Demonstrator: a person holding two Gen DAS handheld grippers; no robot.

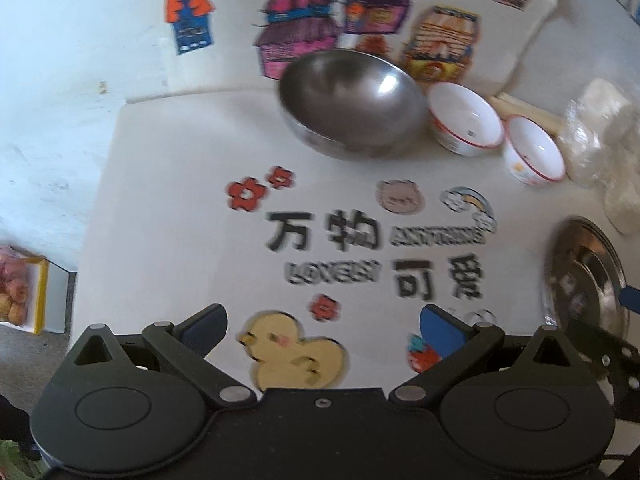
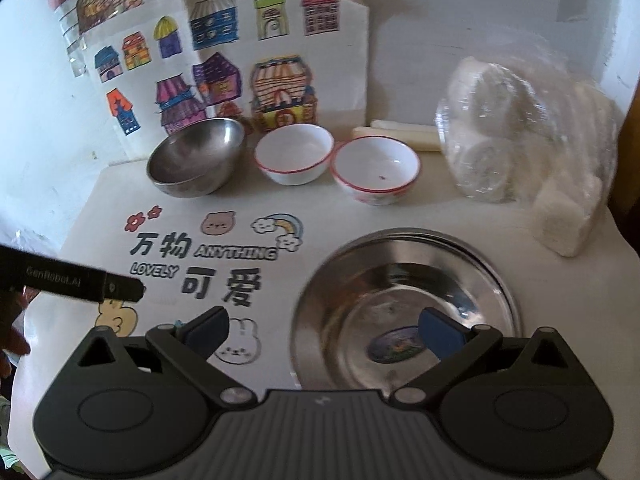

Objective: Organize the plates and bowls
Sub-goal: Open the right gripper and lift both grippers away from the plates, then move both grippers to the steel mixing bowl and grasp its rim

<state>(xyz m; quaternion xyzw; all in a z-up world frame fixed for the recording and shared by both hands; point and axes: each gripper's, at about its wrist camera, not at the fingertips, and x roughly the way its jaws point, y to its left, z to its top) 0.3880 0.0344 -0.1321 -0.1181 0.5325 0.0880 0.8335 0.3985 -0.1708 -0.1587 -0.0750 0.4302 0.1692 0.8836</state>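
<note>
The white bench carries printed stickers reading "万物", "ANYTHING", "LOVELY" and "可爱", among a duck, a bear, a rainbow, flowers and a rabbit. The left tool's body, seen from the right wrist, is marked "GenRobot.AI". At the back stand a steel bowl and two red-rimmed white bowls in a row, near one another; all three look empty, though the right one has a small dark speck inside. Nearer, a stack of steel plates lies on the bench, a round label on the top plate. A clear bag at the right holds white rolls. The left tool is open over the duck, holding nothing; the right tool is open too, its right finger over the plates
</note>
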